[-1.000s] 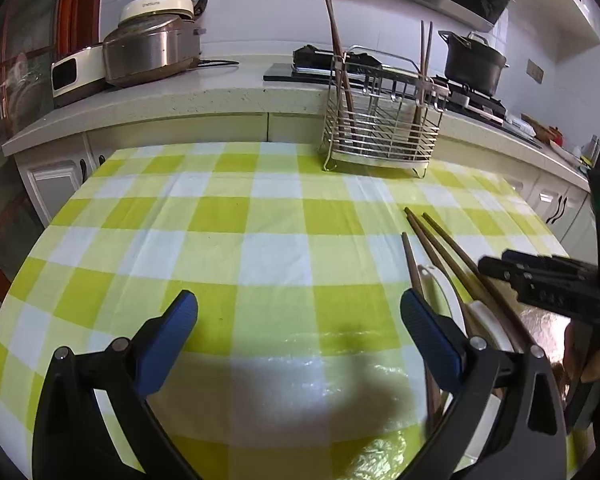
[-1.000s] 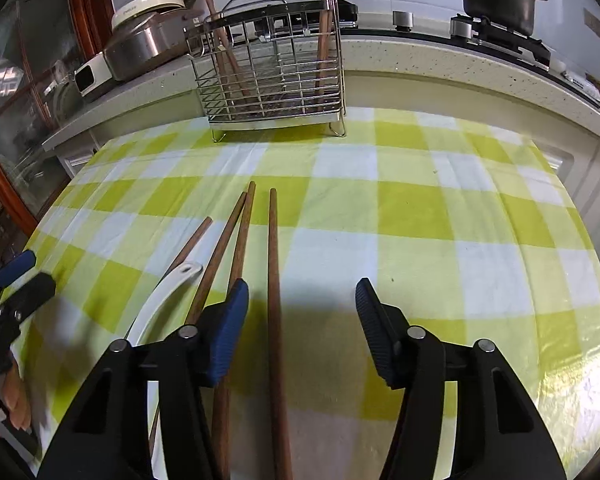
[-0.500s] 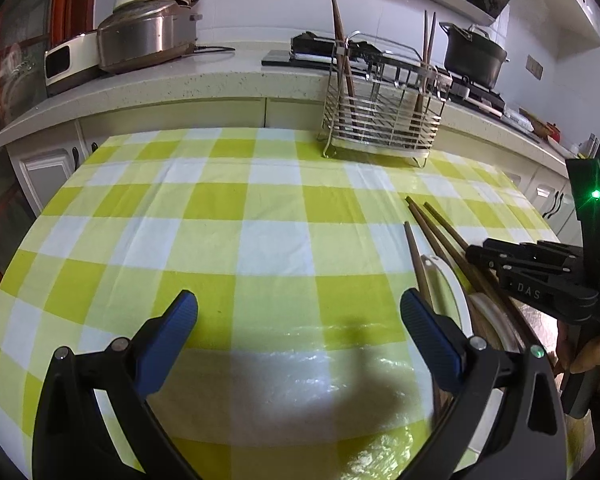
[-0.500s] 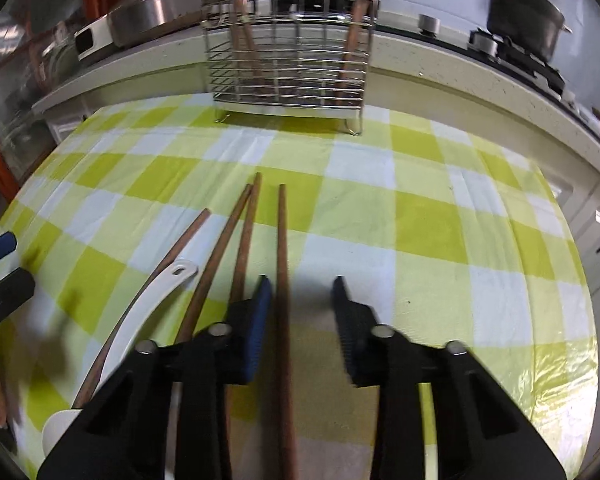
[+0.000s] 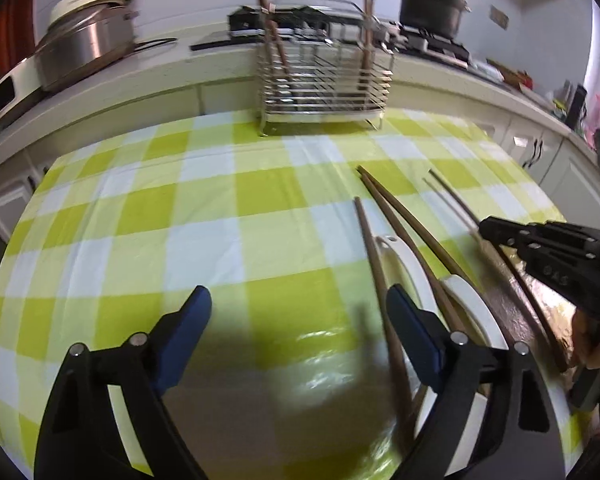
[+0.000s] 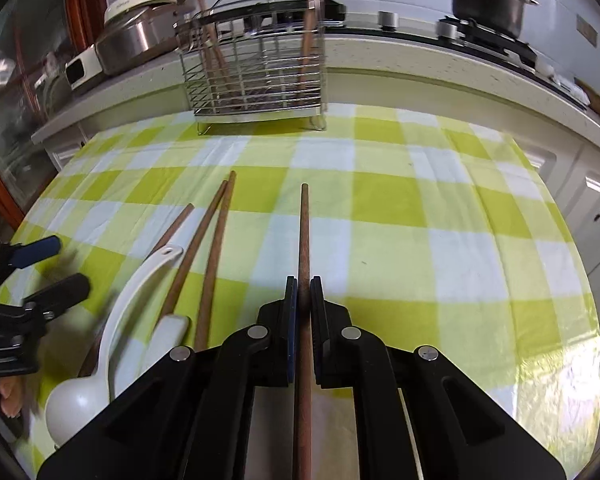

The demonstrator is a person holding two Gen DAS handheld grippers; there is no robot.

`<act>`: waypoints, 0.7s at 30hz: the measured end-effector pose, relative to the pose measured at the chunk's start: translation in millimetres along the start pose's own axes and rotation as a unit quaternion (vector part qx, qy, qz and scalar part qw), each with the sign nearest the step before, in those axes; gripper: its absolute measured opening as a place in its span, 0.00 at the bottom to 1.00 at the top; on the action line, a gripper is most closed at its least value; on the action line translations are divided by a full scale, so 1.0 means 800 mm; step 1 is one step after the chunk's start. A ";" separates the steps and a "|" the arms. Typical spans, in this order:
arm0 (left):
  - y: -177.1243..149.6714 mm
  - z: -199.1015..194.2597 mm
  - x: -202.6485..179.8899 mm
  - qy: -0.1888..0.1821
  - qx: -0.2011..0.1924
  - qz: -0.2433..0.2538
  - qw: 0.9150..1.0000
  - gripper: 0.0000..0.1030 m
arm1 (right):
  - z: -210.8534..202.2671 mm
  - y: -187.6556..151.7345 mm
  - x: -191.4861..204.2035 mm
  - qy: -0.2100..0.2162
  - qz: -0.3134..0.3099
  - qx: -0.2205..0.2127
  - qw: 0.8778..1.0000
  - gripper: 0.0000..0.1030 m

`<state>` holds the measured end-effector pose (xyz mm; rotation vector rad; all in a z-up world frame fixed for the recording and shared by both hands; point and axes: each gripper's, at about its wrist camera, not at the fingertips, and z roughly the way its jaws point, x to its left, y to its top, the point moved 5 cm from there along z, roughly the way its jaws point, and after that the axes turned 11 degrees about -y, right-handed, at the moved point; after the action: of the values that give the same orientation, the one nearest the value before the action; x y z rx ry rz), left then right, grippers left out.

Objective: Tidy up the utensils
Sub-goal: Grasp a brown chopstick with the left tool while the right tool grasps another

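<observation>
The right claw [image 6: 304, 280] is clamped on a single brown chopstick [image 6: 304, 224], pointed ahead of it over the checked bench [image 6: 420, 240]. Just left, other chopsticks [image 6: 208, 248] and a white spoon [image 6: 112, 332] are laid. The left claw [image 5: 300, 308] is closing, nothing between its pads.

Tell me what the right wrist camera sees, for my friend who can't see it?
The right tongs pinch one wooden chopstick above a green checked tablecloth. A white spoon lies left; a wire rack stands behind.

The right tool [image 6: 304, 294] clamps one wooden chopstick [image 6: 304, 232] above the checked tablecloth [image 6: 420, 240].
</observation>
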<state>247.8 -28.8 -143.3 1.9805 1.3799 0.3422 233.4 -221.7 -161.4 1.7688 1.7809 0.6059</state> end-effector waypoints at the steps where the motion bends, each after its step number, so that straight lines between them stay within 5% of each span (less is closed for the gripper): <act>1: 0.001 0.005 -0.004 0.001 0.004 0.005 1.000 0.81 | -0.001 -0.001 -0.004 0.002 0.004 0.000 1.000 0.07; 10: 0.001 0.040 -0.029 -0.001 0.040 0.034 0.999 0.65 | -0.020 -0.004 -0.038 0.018 0.030 -0.014 0.999 0.07; 19: 0.003 0.042 -0.054 -0.026 0.054 0.079 0.995 0.24 | -0.025 -0.005 -0.048 0.033 0.043 -0.021 0.998 0.07; 21: 0.002 0.040 -0.053 -0.028 0.057 0.079 0.995 0.08 | -0.024 -0.007 -0.048 0.037 0.044 -0.019 0.998 0.07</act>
<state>250.0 -79.8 -158.9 2.1838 1.2356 0.2823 215.6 -258.8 -147.8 1.8286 1.7347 0.7450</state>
